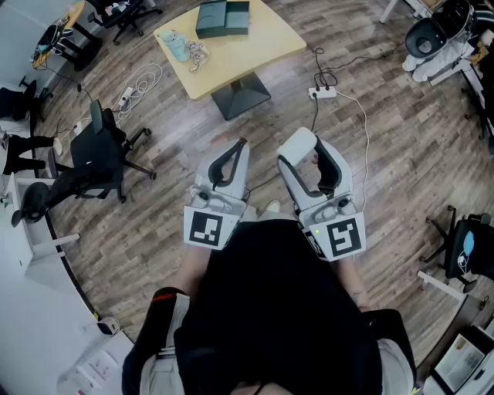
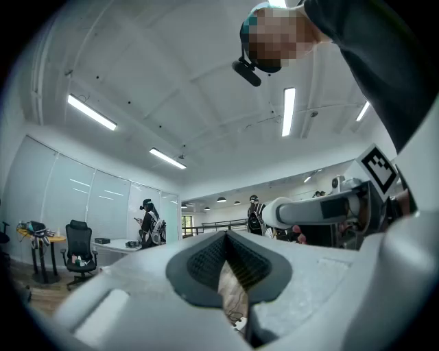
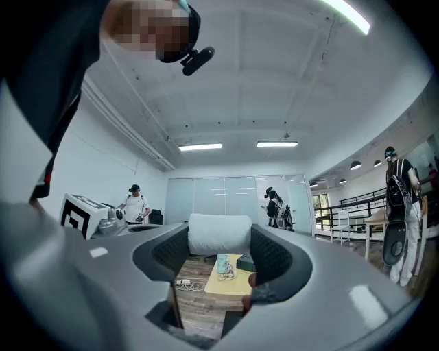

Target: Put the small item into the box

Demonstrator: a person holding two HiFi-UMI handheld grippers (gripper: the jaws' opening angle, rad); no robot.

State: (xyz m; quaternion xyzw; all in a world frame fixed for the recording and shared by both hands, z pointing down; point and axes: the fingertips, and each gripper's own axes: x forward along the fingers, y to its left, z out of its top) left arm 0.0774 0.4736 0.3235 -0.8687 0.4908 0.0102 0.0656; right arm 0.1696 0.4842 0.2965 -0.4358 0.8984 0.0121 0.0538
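Head view: dark green rectangular box [image 1: 224, 17] sits on the pale yellow square tabletop [image 1: 266, 42] at the far end, as two halves side by side. We can't tell what's inside either half. On the same top, just left of the box, are a light teal bottle-shaped item [image 1: 176, 45] and a beige tangle of cord [image 1: 197, 57] right against it.

Between us and the table we have open wood-plank floor [image 1: 386, 154], the table's dark grey pedestal base [image 1: 241, 96], and a white power strip [image 1: 323, 92] with one black and one white cable running off it. A coil of white cable [image 1: 139, 81] lies left of the table, and a black swivel office chair [image 1: 96, 154] stands further left.

Task item is a white soft-looking roll [image 3: 219, 234], plain with rounded ends, lying crosswise. It's clamped between the pads of our right gripper [image 1: 307, 158], whose jaws are spread wide around it. We hold it in the air over the floor, well apart from table and box. In the right gripper view the roll sits just above the distant table.

Left gripper [image 1: 230, 158] is clenched, its tips meeting, and empty. It hangs just beside the right one.
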